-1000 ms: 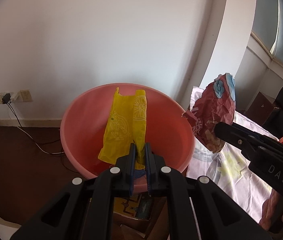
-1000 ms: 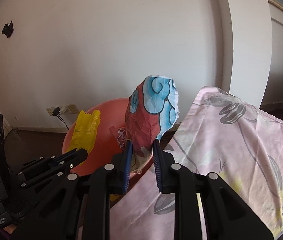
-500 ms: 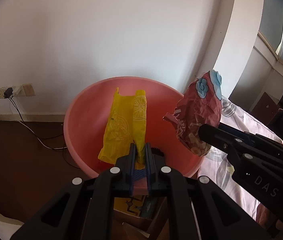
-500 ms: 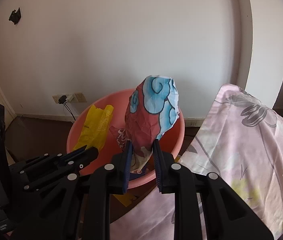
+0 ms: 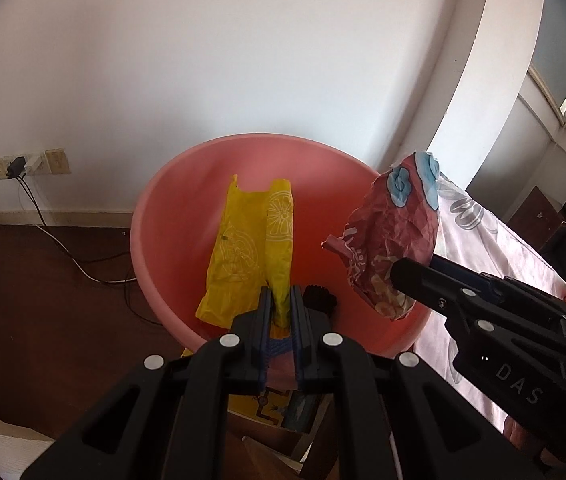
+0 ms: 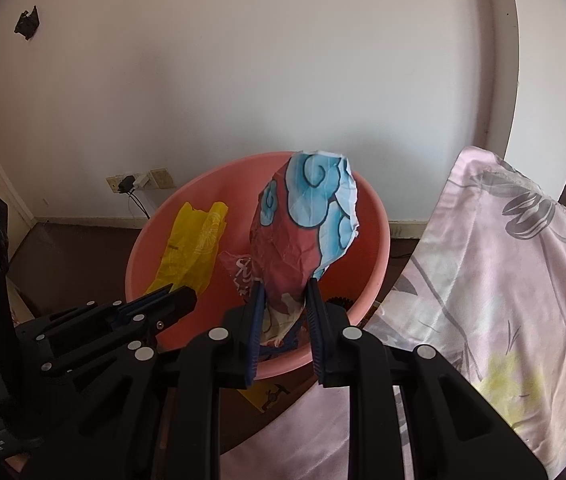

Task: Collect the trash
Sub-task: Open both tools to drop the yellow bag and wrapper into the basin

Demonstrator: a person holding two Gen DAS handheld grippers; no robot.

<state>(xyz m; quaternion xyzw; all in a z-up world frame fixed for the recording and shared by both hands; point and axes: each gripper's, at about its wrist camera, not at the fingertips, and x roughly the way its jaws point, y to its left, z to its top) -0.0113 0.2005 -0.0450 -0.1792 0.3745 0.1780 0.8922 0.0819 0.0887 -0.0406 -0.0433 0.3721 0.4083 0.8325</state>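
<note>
Pink basin [image 5: 171, 216], tilted, mouth facing the grippers. Crumpled red wrapper [image 6: 303, 236] with blue clouds, upright, long axis vertical, pinched by right gripper [image 6: 283, 300] over the rim. Yellow bag [image 5: 251, 248] hangs lengthwise inside, clamped by left gripper [image 5: 281, 304].

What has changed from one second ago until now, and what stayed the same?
The right tool carried the crumpled red-and-blue wrapper from beside the flowered pillow to over the pink basin. Nothing was taken or released. The left tool still grips the yellow bag over the basin, hardly moved.
</note>
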